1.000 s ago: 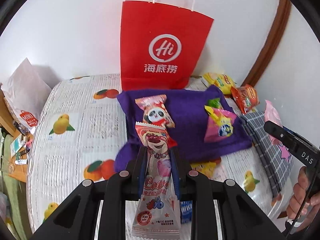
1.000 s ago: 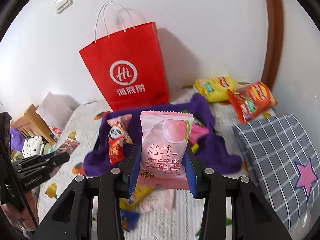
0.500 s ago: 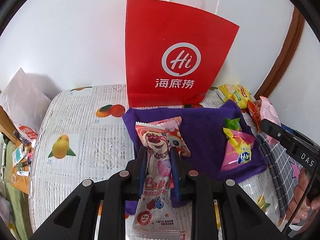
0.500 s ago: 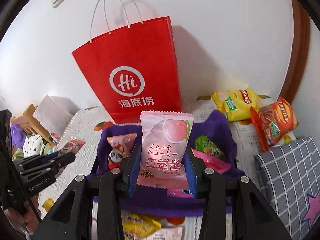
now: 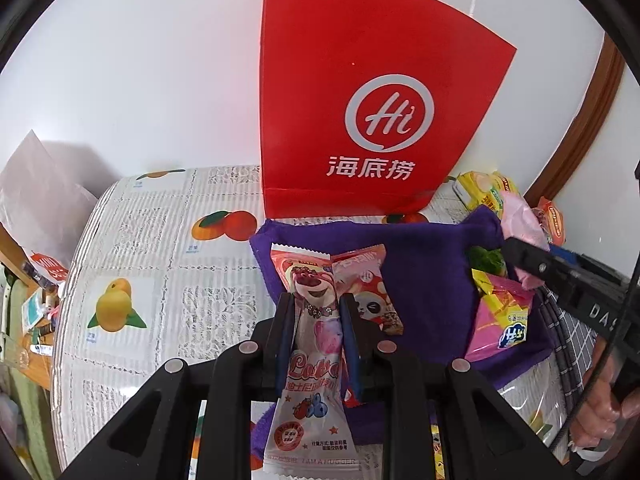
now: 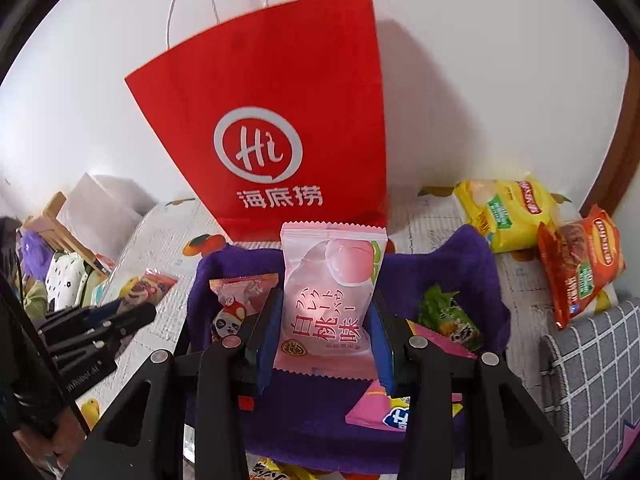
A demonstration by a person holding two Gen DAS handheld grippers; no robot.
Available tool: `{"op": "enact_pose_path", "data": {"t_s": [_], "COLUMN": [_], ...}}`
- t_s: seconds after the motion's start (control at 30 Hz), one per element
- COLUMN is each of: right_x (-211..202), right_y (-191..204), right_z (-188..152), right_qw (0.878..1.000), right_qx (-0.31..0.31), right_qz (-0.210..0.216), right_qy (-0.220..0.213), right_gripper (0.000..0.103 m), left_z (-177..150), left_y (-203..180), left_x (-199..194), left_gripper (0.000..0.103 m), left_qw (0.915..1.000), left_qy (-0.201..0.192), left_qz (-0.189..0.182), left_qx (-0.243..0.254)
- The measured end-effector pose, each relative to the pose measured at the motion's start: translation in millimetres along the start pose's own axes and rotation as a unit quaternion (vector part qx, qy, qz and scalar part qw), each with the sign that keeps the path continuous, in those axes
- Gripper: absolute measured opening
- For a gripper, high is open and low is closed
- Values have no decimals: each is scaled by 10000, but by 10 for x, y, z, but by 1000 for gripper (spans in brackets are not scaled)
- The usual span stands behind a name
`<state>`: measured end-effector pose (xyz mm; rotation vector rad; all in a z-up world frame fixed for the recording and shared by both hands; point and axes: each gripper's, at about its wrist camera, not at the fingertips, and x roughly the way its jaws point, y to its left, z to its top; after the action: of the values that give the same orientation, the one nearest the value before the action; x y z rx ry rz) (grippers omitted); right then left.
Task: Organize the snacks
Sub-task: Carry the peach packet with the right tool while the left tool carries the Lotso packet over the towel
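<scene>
My left gripper (image 5: 315,304) is shut on a long Lotso bear snack packet (image 5: 310,364), held over the near left part of a purple cloth (image 5: 424,280). My right gripper (image 6: 326,304) is shut on a pink peach snack packet (image 6: 330,296), held over the same cloth (image 6: 472,256). On the cloth lie a panda packet (image 5: 372,300) (image 6: 236,300), a pink and yellow packet (image 5: 500,320) and a green packet (image 6: 448,316). A red paper bag (image 5: 360,100) (image 6: 280,128) stands upright behind the cloth against the wall.
A yellow chip bag (image 6: 504,212) and a red chip bag (image 6: 580,260) lie at the back right. A grey checked cushion (image 6: 592,372) is on the right. The fruit-print tablecloth (image 5: 160,280) covers the table. A white bag (image 5: 36,200) and clutter sit beyond the left edge.
Both grippers have moved forward toward the red bag with their packets still held; the bag and purple cloth now look larger and closer.
</scene>
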<state>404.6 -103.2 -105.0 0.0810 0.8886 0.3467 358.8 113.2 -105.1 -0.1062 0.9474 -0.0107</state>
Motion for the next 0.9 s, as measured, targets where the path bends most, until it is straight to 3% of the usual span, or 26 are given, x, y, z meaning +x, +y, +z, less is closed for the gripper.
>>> {"op": "enact_pose_path", "data": {"t_s": [0.27, 0.9], "right_x": [171, 286], "right_y": [-49, -63], "right_z": [-41, -103], "right_qw": [9997, 9985], "right_qx": [-7, -195], "right_qz": [23, -31], "right_qy": [237, 517], "right_gripper": [41, 41], "left_z": [-19, -46], "left_y": [11, -16], "left_x": [164, 193], "left_gripper": [22, 22], "left_qw": [9998, 9997], "left_qy": [186, 200], "left_qz": [-92, -115], "left_qx": [-33, -18]}}
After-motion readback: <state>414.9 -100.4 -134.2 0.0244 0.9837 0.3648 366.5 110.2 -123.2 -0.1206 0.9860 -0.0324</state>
